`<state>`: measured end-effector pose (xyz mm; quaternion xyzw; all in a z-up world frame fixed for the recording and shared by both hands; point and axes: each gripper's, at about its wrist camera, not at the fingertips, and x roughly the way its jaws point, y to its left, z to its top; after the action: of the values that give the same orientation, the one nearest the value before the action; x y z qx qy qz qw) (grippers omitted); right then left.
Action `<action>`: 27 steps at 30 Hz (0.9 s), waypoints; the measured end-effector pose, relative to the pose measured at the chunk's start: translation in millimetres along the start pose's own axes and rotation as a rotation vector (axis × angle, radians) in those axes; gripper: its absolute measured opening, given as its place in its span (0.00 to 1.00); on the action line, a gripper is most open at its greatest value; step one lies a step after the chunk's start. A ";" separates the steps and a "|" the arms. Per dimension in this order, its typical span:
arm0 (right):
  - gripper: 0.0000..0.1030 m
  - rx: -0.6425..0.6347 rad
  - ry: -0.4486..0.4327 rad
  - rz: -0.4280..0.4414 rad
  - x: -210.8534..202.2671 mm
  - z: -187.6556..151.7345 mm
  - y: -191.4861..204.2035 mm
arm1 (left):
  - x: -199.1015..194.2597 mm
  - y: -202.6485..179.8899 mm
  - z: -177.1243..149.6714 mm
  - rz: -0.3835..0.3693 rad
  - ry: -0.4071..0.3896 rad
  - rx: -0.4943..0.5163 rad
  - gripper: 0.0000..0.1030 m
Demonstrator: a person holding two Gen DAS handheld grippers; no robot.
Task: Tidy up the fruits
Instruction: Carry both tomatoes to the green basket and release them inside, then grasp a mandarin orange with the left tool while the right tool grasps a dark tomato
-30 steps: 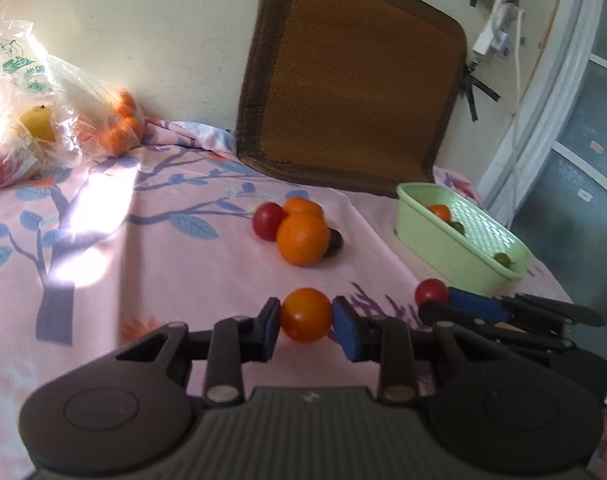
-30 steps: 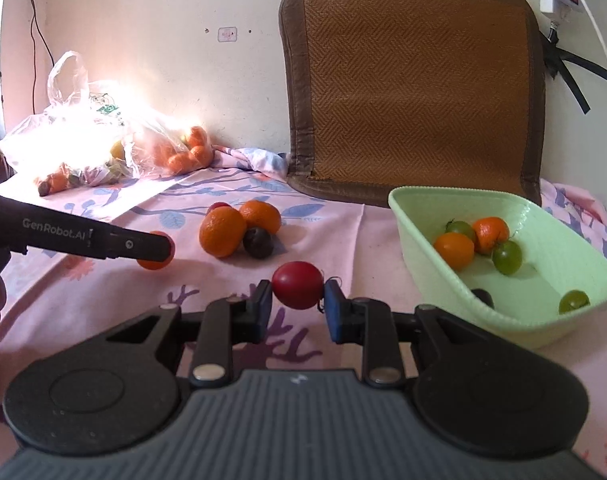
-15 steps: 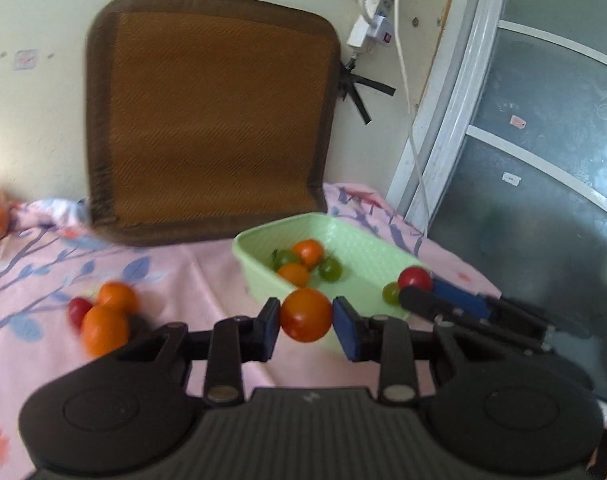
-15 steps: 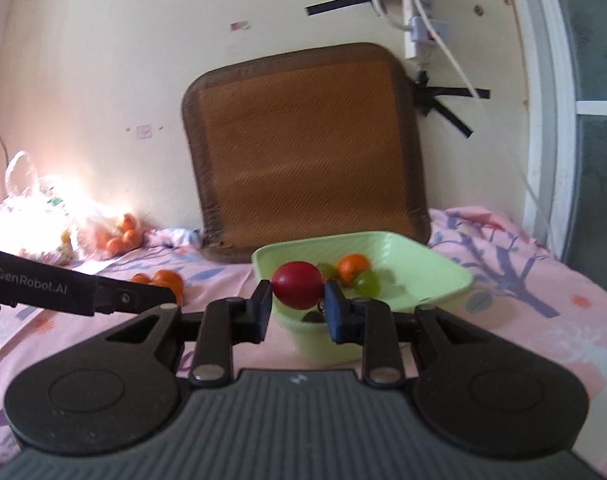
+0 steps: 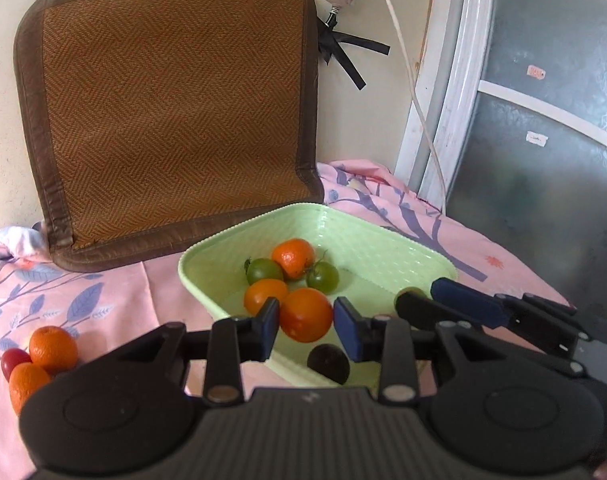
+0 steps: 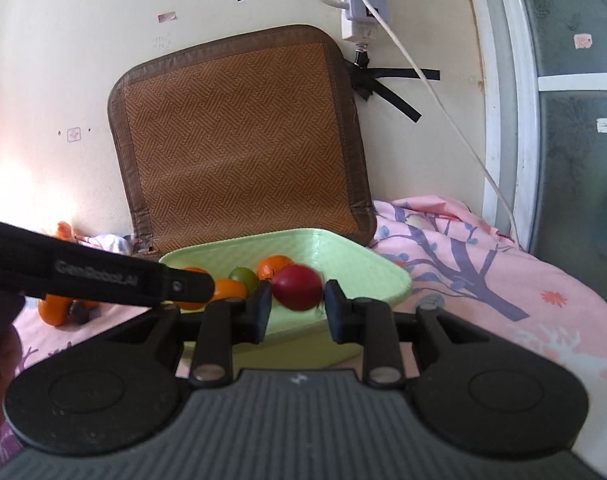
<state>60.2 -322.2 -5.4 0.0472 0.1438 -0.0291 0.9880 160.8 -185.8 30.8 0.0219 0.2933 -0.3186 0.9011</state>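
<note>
Orange fruit [image 5: 305, 314] sits between the pads of the left gripper [image 5: 306, 330], above the near part of the green basket [image 5: 387, 246]. Jaws are opening: a gap shows between the fruit and the right-side pad, the left-side pad looks just off it too, so the grip is released or nearly so. A second ago this gripper clamped the same orange over the pink cloth [image 5: 115, 292], well short of the basket; half a second ago it was at the basket's near rim.

Right gripper [image 6: 296, 300] has its jaws almost closed around a red fruit [image 6: 297, 287], which is blurred; whether both pads press it I cannot tell for sure, but it stays between them as in both earlier frames. It has come from over the cloth to the basket's near side.

Inside the basket: two more oranges, two green fruits, a dark plum [image 5: 328, 363] near the front wall. Left on the cloth: two oranges [image 5: 49, 350] and a small red fruit [image 5: 13, 360], touching each other. Woven mat [image 5: 171, 112] leans on the wall behind the basket, unchanged.
</note>
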 end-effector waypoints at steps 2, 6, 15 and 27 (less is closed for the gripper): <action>0.31 0.020 -0.005 0.005 -0.5 0.8 -3.5 | -0.9 -0.8 -0.2 0.002 -0.004 0.001 0.31; 0.37 0.048 -0.015 0.008 -2.0 0.7 -7.5 | -18.7 1.7 -3.3 -0.005 -0.026 -0.010 0.32; 0.38 0.095 -0.030 -0.005 -5.9 0.0 -14.1 | -105.7 57.7 -67.3 0.110 -0.015 -0.105 0.34; 0.39 0.073 -0.058 0.139 -48.6 -4.2 34.2 | -97.3 111.0 -65.0 0.270 -0.020 -0.135 0.45</action>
<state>14.9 -285.7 7.4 0.0919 0.1103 0.0329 0.9891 131.7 -28.2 13.4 -0.0027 0.2993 -0.1744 0.9381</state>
